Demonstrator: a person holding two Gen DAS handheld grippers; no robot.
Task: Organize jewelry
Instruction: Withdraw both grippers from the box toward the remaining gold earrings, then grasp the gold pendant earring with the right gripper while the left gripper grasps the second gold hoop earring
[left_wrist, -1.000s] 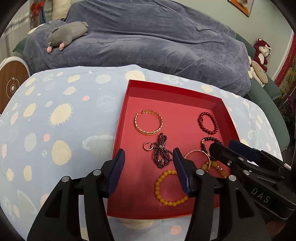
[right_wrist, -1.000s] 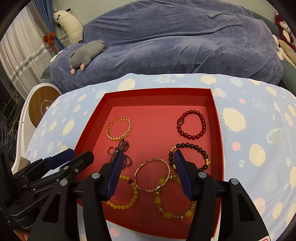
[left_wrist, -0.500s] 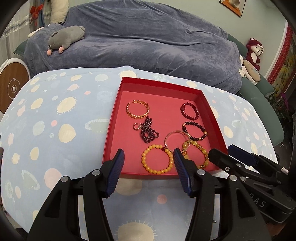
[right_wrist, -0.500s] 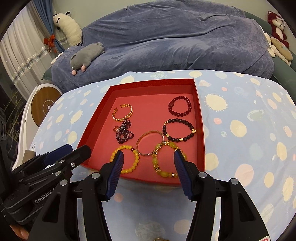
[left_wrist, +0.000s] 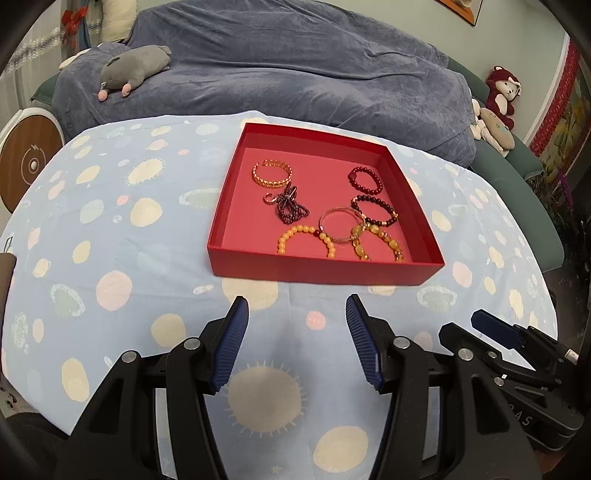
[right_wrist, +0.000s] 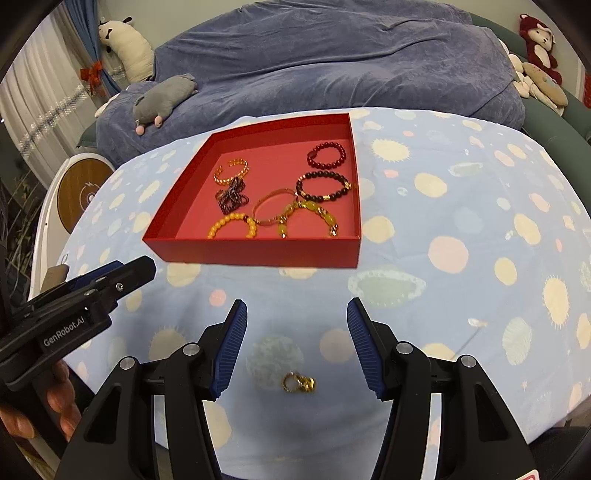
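With both grippers held over the patterned cloth short of the tray, nothing sits between either pair of fingers. Left gripper (left_wrist: 295, 314): fingers spread, empty, above the blue cloth-covered counter (left_wrist: 110, 229). Right gripper (right_wrist: 295, 314): fingers spread, empty too. The red tray (right_wrist: 258, 253) sits on the counter ahead of both, well apart from the fingertips. Inside it: gold cuff bracelet (left_wrist: 272, 172) at far left, dark beaded strand (left_wrist: 291, 208) bunched just beside it with a small ring (left_wrist: 270, 199) touching, red bead bracelet (left_wrist: 365, 180) far right, dark bead bracelet (left_wrist: 375, 210) nearer, thin bangle (left_wrist: 341, 229) overlapping the yellow stone bracelet (left_wrist: 376, 243), orange bead bracelet (left_wrist: 306, 242) near the front wall. A small gold trinket (right_wrist: 299, 382) lies loose on the cloth outside the tray, low between the right fingers but not touched. A hand (right_wrist: 40, 410) grips the left tool at the right view's left edge. Grey plush toy (left_wrist: 133, 70) lies on the blue-covered sofa behind.
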